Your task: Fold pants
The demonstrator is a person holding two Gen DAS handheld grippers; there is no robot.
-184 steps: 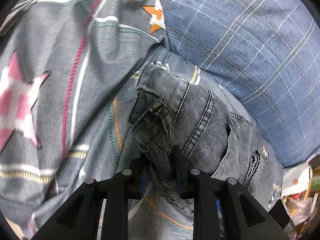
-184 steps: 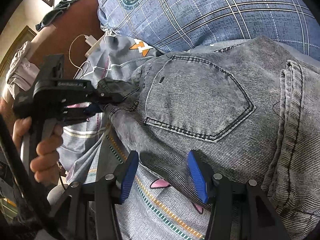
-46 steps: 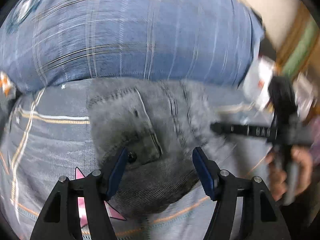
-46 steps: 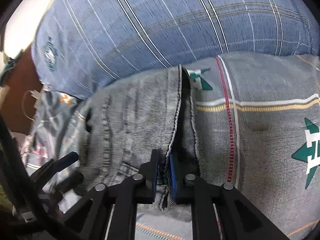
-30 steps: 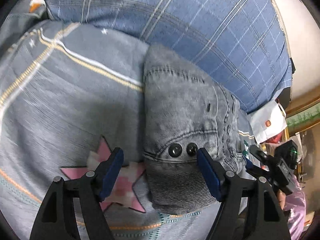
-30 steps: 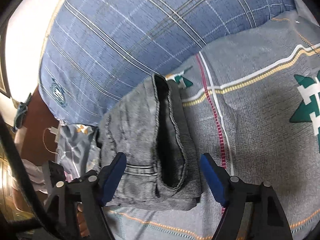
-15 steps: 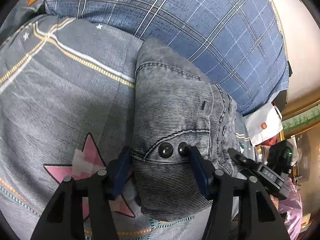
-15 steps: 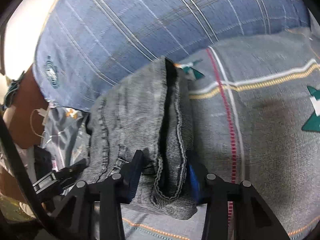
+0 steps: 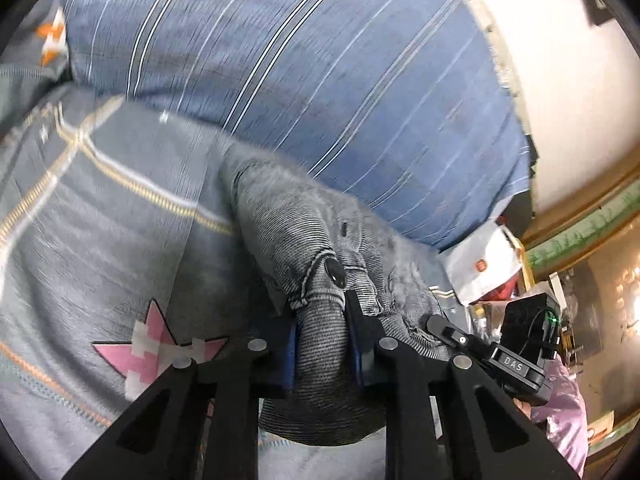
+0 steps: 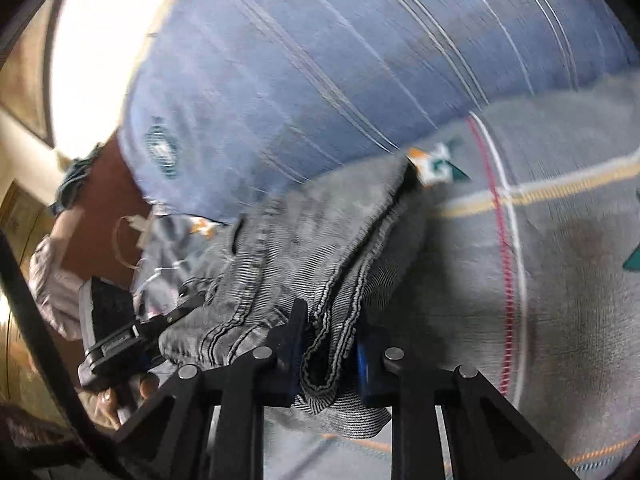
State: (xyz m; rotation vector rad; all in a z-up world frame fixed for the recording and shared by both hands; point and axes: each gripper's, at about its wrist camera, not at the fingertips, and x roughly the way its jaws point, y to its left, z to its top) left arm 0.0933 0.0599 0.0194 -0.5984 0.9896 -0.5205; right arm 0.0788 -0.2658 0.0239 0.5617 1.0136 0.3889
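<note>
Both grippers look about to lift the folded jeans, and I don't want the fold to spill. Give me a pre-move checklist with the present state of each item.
1. Left gripper shut on the jeans: ok, denim is bunched between its fingers near the dark button.
2. Right gripper shut on the jeans: ok, stacked hem layers are pinched between its fingers.
3. All layers caught in each grip: cannot tell, the lower layers are hidden.
4. Grips at opposite ends of the bundle: ok, each gripper shows in the other's view.
5. Bedspread not pinched with the denim: cannot tell.
6. Blue plaid pillow clear of the bundle: not ok, it lies right behind.
</note>
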